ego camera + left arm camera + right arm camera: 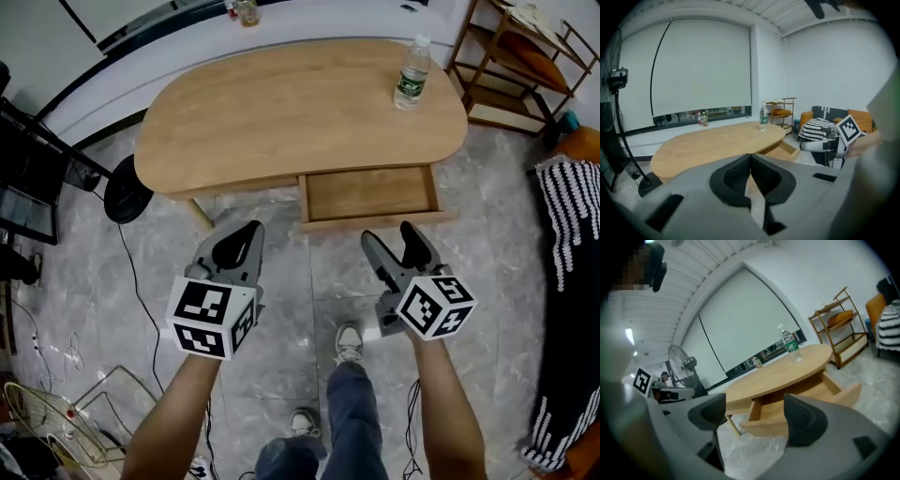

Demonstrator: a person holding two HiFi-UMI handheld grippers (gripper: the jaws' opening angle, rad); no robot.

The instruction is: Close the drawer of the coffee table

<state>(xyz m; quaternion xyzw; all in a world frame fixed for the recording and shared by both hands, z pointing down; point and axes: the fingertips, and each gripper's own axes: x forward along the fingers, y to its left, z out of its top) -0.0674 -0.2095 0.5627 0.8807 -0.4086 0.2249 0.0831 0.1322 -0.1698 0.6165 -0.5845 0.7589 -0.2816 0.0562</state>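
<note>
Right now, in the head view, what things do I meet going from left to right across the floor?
A round black base → left gripper → right gripper → black-and-white striped cloth.

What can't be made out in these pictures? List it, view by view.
Head view: the rear of the open wooden drawer lies under the oval wooden tabletop.
Head view: print on the clear plastic water bottle is too small.
Left gripper view: the small bottles beyond the tabletop are too small to identify.
</note>
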